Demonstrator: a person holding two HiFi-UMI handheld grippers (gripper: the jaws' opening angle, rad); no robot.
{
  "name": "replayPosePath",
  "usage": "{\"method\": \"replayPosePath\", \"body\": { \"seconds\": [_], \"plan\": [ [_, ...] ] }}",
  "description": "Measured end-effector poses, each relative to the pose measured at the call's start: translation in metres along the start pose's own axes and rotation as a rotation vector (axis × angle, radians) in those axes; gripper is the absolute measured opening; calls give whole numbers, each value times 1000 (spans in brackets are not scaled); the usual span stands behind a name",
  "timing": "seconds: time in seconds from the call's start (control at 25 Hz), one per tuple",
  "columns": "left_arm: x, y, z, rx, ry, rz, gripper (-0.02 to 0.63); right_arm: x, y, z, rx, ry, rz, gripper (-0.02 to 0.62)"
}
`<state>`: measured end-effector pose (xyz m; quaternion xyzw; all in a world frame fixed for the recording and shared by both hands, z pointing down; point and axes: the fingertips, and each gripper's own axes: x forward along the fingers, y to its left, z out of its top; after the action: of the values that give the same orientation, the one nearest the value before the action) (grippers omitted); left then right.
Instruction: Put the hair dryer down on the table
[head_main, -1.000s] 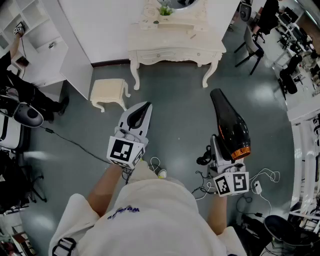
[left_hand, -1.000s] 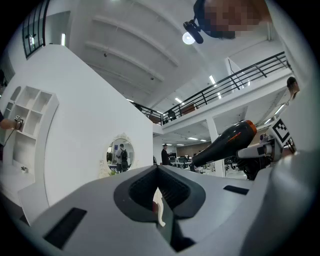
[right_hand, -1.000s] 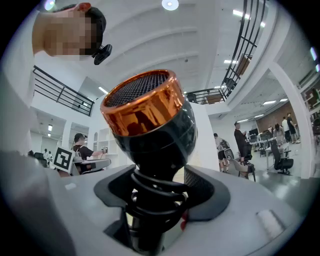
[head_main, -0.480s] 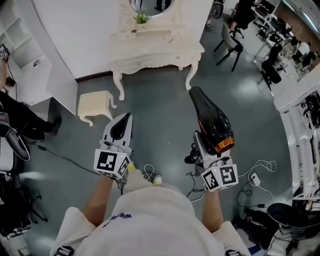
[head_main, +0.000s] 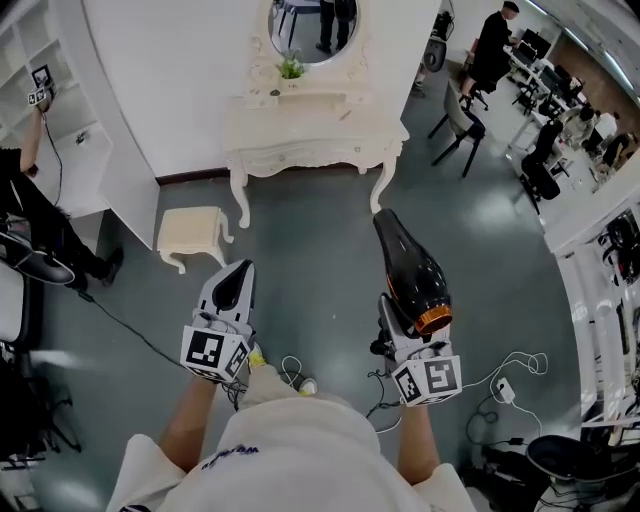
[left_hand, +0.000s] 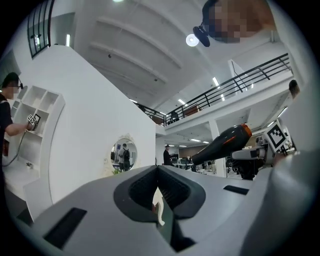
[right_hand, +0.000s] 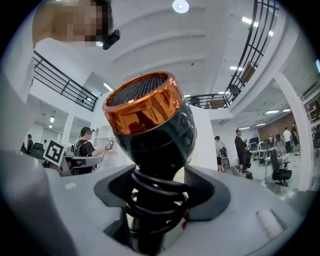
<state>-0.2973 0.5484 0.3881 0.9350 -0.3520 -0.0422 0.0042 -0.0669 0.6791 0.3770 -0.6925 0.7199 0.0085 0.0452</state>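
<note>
Entry, carry phase.

Left tool (head_main: 240, 272): jaws were pressed together with nothing between them. It was idle, held out over the floor (head_main: 320, 250). A small stool (head_main: 192, 228) stood ahead of it and to its left.

Right tool (head_main: 396, 312): jaws were clenched on the hair dryer (head_main: 410, 270) at its handle, where the coiled cord (right_hand: 152, 192) was wound round. The black barrel pointed forward beyond the jaw tips. The orange ring and rear grille sat back toward the marker cube.

Progress: I judged the grasp and lift done and the set-down not yet begun. The dryer was in the air over bare floor. The white desk (head_main: 300, 140) stood well ahead of both tools, against the wall under an oval mirror (head_main: 312, 25). What was left, by my reckoning: close the distance to the desk, lower the dryer onto its top, and release.

Hard to make out:
- The pads' contact with the handle was masked by the cord coils in the right gripper view.
- I could not follow where the cord ran below the right tool. Loose cables (head_main: 510, 365) lay on the floor to its right.
- The desk top was small and far off, and I could not tell how much of it was free.
</note>
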Motion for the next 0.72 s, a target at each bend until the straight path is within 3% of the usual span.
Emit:
{"method": "replayPosePath", "body": {
  "seconds": [0.24,0.4,0.6,0.72],
  "plan": [
    [0,-20,-5,-26,18,-7,9,-3,-7,0,-45,20,47,313],
    [11,-31,-11,-17,27,-8,9,1,-13,0,-12,10,48,313],
    [19,-53,-4,48,22,-38,9,-7,-25,-8,-2,34,74,313],
    [21,-37,-19,82,97,31,9,-2,-32,-11,29,33,68,313]
  ]
}}
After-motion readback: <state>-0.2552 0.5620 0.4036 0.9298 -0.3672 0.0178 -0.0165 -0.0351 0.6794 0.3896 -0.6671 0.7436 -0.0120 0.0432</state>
